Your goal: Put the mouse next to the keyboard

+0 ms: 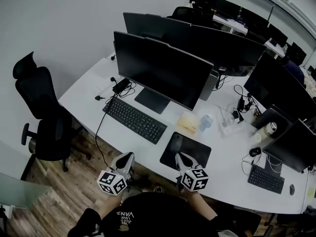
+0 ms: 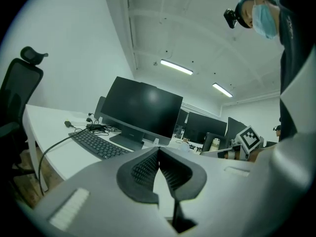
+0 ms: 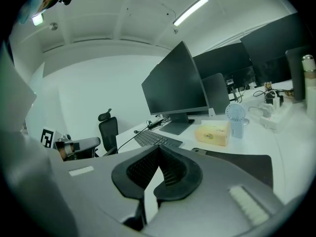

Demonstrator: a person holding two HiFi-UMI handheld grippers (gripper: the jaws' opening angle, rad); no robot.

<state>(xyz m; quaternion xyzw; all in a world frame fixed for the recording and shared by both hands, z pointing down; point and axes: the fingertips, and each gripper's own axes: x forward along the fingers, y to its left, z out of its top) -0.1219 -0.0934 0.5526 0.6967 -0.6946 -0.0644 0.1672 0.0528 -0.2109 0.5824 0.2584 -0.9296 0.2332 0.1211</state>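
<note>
grippers are hovering at the desk (image 1: 89, 90) edge: left gripper (image 1: 127, 158) and right gripper (image 1: 181, 158) are both keeping jaws pressed together, gripping nothing. mouse (image 1: 176, 142) is lying on the black pad (image 1: 196, 150), near the keyboard (image 1: 134, 120), just ahead of the right gripper.

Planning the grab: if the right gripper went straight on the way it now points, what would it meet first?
Probably the mouse on the mouse pad, just ahead of the shut right gripper, though its height above them is unclear.

The desk (image 1: 84, 90) looks smooth, matt white; the keyboard (image 1: 134, 120) looks like matt black plastic. The floor (image 1: 74, 181) at seven o'clock shows wood grain.
</note>
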